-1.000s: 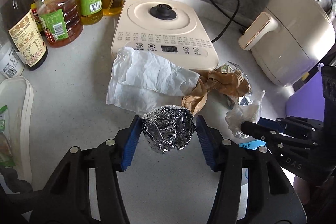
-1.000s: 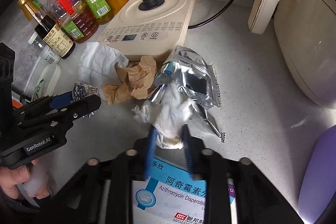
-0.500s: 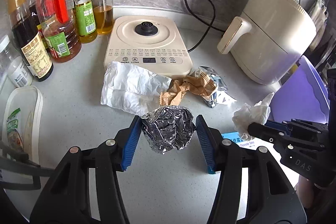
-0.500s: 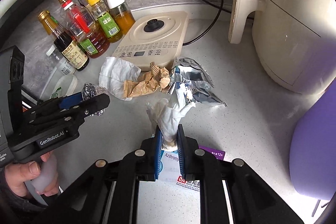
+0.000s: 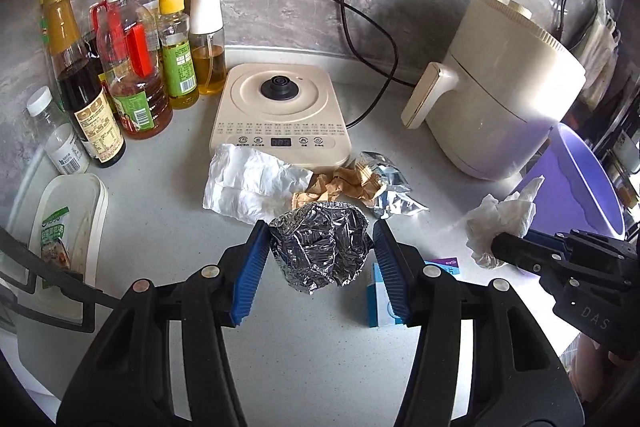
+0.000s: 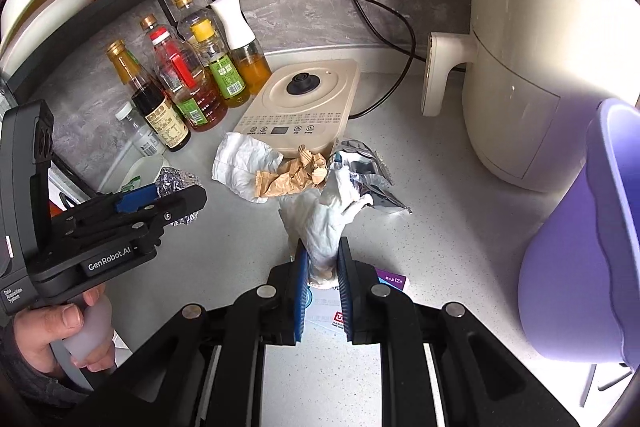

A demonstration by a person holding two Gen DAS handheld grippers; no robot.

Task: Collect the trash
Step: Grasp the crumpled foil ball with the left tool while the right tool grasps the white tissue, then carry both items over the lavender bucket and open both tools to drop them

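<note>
Above the counter (image 5: 168, 195), the left claw (image 5: 319, 249) is clamped on a foil ball (image 5: 320, 247) while the right claw (image 6: 323, 259) pinches a crumpled tissue (image 6: 326, 223), both lifted clear, likely bound for the purple bin (image 6: 592, 267) at the counter's right edge.

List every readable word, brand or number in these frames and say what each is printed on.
"GenRobot.AI": left gripper body.
"DAS": right gripper body.
"12" beside blurred characters: purple flap of the medicine box.
Bottle labels, induction cooker panel and white tub label: too small or blurred.
</note>
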